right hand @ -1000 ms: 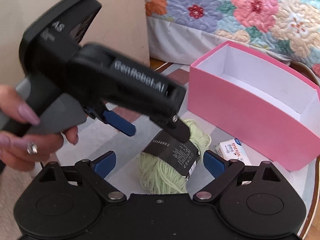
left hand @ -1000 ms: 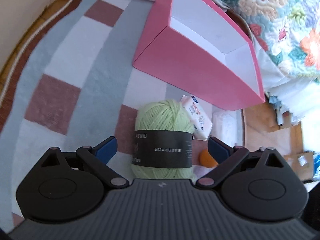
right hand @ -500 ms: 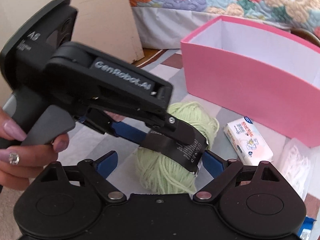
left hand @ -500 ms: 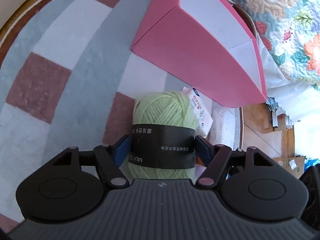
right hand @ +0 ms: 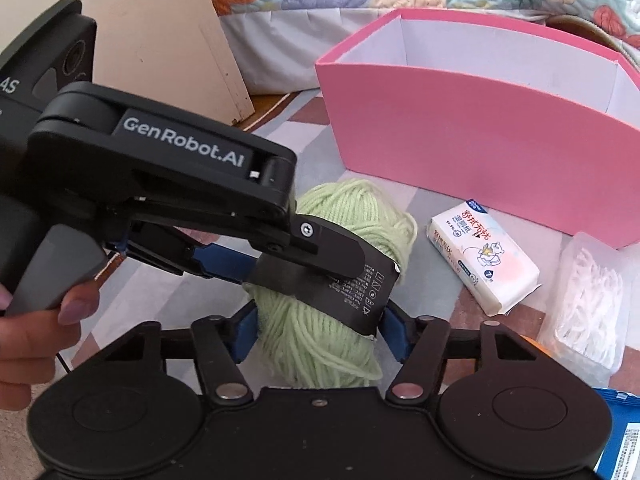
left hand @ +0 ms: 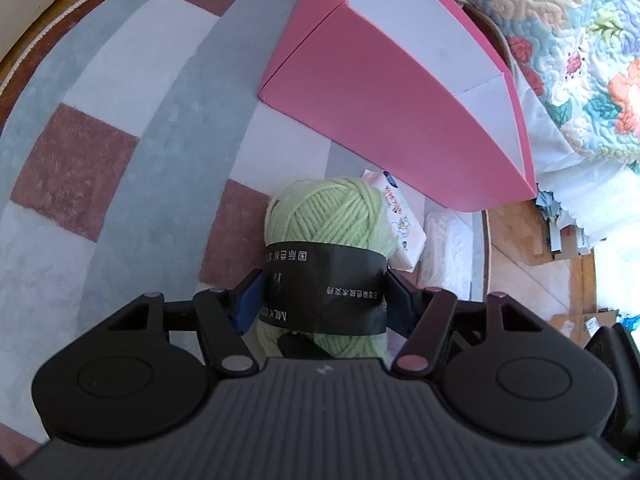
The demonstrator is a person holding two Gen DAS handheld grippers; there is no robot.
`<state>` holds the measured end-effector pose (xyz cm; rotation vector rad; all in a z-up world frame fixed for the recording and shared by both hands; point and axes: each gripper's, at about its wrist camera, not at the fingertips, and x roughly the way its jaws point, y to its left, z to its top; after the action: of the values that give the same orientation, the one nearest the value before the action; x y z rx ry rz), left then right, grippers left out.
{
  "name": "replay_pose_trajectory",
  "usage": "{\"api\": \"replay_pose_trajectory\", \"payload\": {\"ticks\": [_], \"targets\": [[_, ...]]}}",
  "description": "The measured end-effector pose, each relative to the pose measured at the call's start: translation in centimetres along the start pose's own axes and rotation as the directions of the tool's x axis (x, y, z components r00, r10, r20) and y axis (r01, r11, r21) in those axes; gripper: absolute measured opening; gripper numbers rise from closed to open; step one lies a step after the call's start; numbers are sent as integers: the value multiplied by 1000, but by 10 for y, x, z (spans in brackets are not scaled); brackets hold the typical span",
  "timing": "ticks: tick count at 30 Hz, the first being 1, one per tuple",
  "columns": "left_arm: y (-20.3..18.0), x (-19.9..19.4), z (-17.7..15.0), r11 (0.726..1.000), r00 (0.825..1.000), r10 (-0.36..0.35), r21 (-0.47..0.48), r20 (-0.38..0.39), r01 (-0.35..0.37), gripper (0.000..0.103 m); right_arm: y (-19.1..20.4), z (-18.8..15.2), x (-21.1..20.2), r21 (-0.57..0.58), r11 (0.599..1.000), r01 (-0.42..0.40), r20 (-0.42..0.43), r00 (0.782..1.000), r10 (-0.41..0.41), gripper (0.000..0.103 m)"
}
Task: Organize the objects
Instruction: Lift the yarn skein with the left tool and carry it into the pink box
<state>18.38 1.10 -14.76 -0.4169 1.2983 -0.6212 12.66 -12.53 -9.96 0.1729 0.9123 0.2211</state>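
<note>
A pale green ball of yarn (left hand: 332,212) with a black paper band lies on the checked rug (left hand: 120,120). My left gripper (left hand: 322,300) is closing, its blue pads pressed on the band from both sides. In the right wrist view the same yarn (right hand: 352,208) sits between the blue pads of my right gripper (right hand: 320,332), which is also closing and presses on the lower end of the ball. The left gripper (right hand: 296,276), held by a hand (right hand: 36,328), crosses over the ball from the left. The open pink box (right hand: 460,140) stands just behind.
A white tissue pack (right hand: 480,256) lies right of the yarn, with a clear plastic box of white picks (right hand: 588,296) beyond it and a blue packet (right hand: 624,440) at the lower right. A cream board (right hand: 160,20) and a flowered quilt (left hand: 580,40) border the rug.
Both grippers have closed from wide open onto the yarn ball. The right gripper came down and rolled a little; the left one stayed about where it was.
</note>
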Motion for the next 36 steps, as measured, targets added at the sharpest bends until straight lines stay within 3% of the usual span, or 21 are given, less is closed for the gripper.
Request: {"api": "replay_pose_trajectory", "payload": {"ticks": [5, 13, 20, 29, 36], "targets": [[-6, -10, -1, 999, 1000, 5, 45, -18, -4, 63, 9, 3, -6, -19, 1000, -19, 7, 1000, 20, 64], [-19, -35, 1, 995, 999, -23, 99, 23, 20, 63, 27, 11, -25, -113, 994, -3, 66, 998, 11, 66], [-43, -57, 3, 985, 996, -38, 172, 81, 24, 63, 16, 15, -52, -111, 993, -50, 132, 989, 64, 67], [-63, -64, 18, 982, 991, -101, 171, 86, 85, 63, 6, 31, -65, -137, 991, -6, 164, 986, 28, 67], [-102, -68, 33, 967, 999, 5, 254, 52, -18, 63, 2, 36, -75, -67, 997, -28, 152, 988, 38, 67]]}}
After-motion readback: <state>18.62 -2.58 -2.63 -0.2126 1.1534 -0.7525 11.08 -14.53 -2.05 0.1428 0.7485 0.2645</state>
